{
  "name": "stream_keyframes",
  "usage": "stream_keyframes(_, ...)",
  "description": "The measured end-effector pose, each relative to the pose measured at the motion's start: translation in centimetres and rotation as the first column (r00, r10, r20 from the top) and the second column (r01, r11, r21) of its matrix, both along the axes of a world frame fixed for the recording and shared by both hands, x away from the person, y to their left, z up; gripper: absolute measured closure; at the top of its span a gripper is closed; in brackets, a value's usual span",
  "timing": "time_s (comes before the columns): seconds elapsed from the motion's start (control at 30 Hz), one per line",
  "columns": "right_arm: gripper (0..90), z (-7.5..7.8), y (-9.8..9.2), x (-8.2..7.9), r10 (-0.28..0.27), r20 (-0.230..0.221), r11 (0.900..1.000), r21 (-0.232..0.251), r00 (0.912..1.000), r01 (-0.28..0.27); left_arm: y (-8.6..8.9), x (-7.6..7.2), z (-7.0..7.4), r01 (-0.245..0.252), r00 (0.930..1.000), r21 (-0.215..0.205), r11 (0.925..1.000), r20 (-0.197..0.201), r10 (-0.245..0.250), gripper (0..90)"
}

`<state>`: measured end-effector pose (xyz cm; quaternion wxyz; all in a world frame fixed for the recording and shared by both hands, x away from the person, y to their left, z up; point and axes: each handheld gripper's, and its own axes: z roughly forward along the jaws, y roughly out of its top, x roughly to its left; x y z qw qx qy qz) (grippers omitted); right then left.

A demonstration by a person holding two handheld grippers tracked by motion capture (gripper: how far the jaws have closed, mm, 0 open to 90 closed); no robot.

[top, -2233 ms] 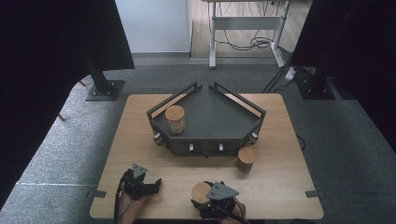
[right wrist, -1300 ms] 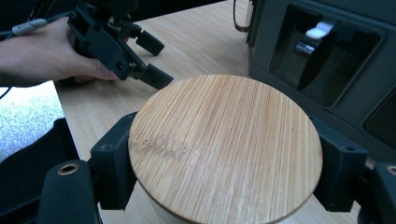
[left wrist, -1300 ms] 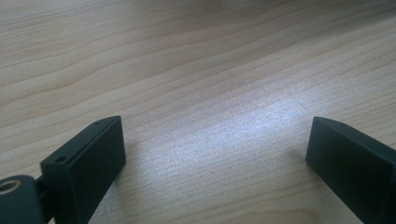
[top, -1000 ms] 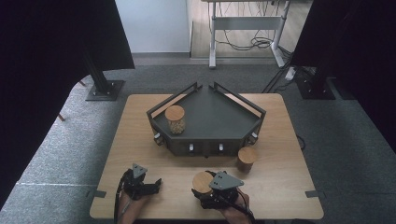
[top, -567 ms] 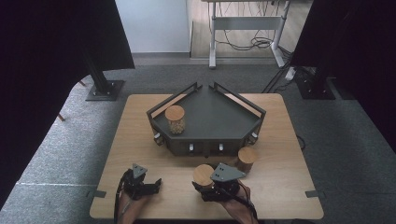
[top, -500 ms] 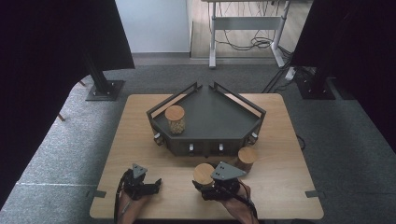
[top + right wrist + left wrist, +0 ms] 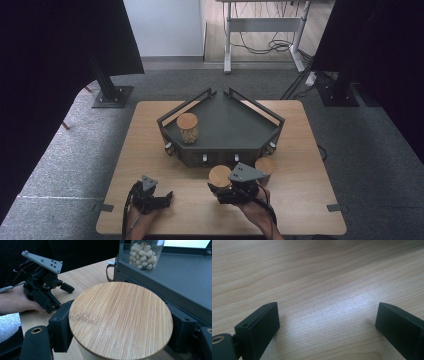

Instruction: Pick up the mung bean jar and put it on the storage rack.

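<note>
Lifted off the wooden table since earlier, now near the dark tray: bamboo-lidded glass jar, clenched in right gripper. Left gripper released, resting. One jar already trayed, another waiting.

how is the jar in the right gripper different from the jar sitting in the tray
The held jar is clamped between the right gripper jaws in front of the dark tray; the tray jar stands free inside it near the left wall. The tray jar shows pale round pieces through clear glass; the held jar's contents can't be seen. Both have round bamboo lids.
</note>
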<state>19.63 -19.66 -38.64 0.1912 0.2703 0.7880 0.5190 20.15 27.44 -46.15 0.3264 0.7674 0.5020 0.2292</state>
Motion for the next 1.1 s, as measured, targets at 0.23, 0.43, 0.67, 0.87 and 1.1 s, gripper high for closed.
stream_keyframes(0.23,22.7,0.9,-0.1,0.7,-0.011,0.011,1.0,0.001,0.9999,0.011,0.0,0.0,0.0,0.0,1.0,0.0,1.0,0.0,0.0,5.0)
stream_keyframes(0.43,22.7,1.4,-0.2,1.5,-0.018,0.008,1.0,0.01,0.9998,0.018,0.0,0.0,0.0,0.001,1.0,0.002,1.0,0.001,-0.001,5.0)
stream_keyframes(0.67,22.7,2.1,-0.2,2.2,-0.026,0.021,1.0,0.011,0.9995,0.025,0.0,0.0,0.0,0.0,1.0,0.0,1.0,0.0,0.0,5.0)
stream_keyframes(0.87,22.7,2.7,-0.3,2.9,-0.036,0.022,0.999,0.021,0.9991,0.036,0.0,0.0,0.0,0.0,1.0,0.001,1.0,0.0,0.0,5.0)
stream_keyframes(1.1,22.7,3.3,-0.1,3.5,-0.041,0.04,0.999,0.02,0.9984,0.04,0.0,0.0,0.0,0.0,1.0,0.001,1.0,0.0,0.0,5.0)
